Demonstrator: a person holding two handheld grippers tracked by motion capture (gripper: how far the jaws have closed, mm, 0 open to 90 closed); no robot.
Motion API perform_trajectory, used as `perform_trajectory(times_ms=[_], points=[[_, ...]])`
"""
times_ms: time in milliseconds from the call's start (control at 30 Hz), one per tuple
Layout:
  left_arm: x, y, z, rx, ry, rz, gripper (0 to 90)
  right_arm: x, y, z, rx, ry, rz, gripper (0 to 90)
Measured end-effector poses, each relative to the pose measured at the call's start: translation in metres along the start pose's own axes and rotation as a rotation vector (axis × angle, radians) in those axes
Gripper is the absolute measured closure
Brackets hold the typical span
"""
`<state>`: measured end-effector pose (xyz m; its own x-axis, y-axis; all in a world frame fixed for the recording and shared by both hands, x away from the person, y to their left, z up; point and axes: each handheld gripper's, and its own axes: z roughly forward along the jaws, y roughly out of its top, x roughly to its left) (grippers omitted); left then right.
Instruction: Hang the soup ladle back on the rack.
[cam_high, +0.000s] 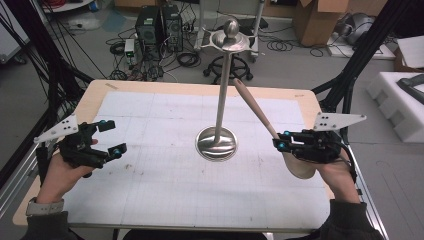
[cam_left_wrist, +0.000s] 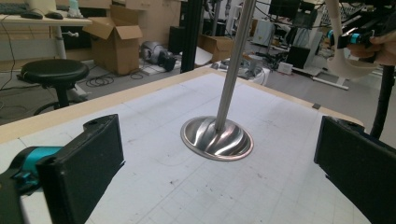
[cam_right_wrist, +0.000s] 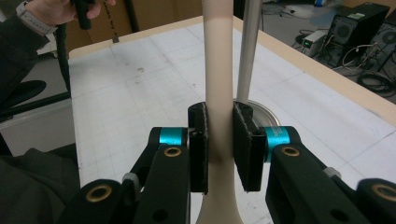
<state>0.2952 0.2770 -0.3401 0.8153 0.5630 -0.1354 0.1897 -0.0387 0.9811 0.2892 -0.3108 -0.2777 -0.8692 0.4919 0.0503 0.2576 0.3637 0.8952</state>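
A shiny metal stand (cam_high: 216, 143) is sitting in the middle of the table (cam_high: 150, 150), on a white grid mat (cam_high: 165, 185). Its round base is lying flat on the mat, and 1 thin pole is going straight up to a small dish with a ball on top.

The right gripper (cam_high: 280, 141) is staying to the right of the stand, near its base. Its 2 jaws are squeezing tight on the handle of a pale spoon (cam_high: 255, 107). The handle is leaning up toward the stand's pole, and the spoon's bowl is hanging below the gripper, by the person's hand.

The left gripper (cam_high: 112, 137) is sitting well to the left of the stand. Its 2 jaws are spread wide apart, holding nothing.
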Motion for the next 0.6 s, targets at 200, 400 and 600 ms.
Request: perform_trajectory(times_ms=[200, 400, 600], points=[[0.0, 0.0, 0.0, 0.0, 0.001, 0.001, 1.8, -0.006, 0.006, -0.01, 0.0, -0.003, -0.003, 78.0], [0.0, 0.0, 0.0, 0.001, 0.002, -0.001, 1.8, -0.012, 0.011, -0.021, -0.014, -0.026, 0.005, 78.0], [0.0, 0.0, 0.0, 0.004, 0.002, 0.0, 1.8, -0.013, 0.017, -0.031, -0.043, -0.044, -0.002, 78.0]])
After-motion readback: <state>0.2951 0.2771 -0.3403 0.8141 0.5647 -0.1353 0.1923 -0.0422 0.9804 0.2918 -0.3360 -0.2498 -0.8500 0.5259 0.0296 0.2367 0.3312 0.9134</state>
